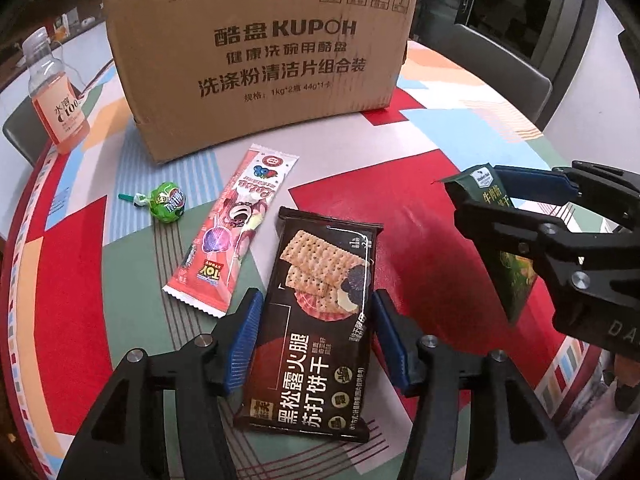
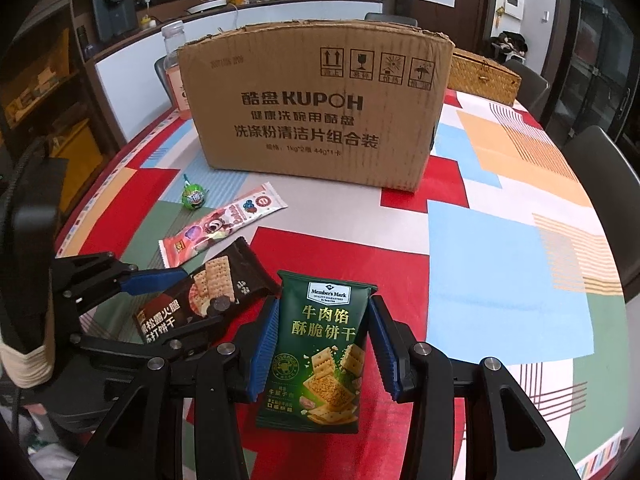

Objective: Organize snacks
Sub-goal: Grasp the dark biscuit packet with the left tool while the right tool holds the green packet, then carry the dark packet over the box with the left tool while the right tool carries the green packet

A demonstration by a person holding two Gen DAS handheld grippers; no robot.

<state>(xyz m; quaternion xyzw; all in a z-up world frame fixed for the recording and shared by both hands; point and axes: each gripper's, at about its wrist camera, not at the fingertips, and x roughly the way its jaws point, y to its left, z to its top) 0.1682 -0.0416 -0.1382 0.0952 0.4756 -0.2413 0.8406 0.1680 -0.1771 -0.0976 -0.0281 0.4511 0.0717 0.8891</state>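
Observation:
My left gripper (image 1: 314, 308) has its blue pads against both sides of a dark brown cracker pack (image 1: 320, 320) that lies on the table; it also shows in the right wrist view (image 2: 192, 304). My right gripper (image 2: 322, 320) is shut on a green Member's Mark biscuit bag (image 2: 320, 352) and holds it upright above the table; the bag also shows in the left wrist view (image 1: 504, 240). A pink Toy Story snack bar (image 1: 236, 228) and a green lollipop (image 1: 168, 202) lie left of the cracker pack. A KUPOH cardboard box (image 1: 260, 52) stands behind them.
A bottle of orange drink (image 1: 56, 96) stands at the far left of the round table with its colourful patterned cloth (image 2: 500, 280). A woven basket (image 2: 484, 76) sits behind the box at right. Chairs ring the table.

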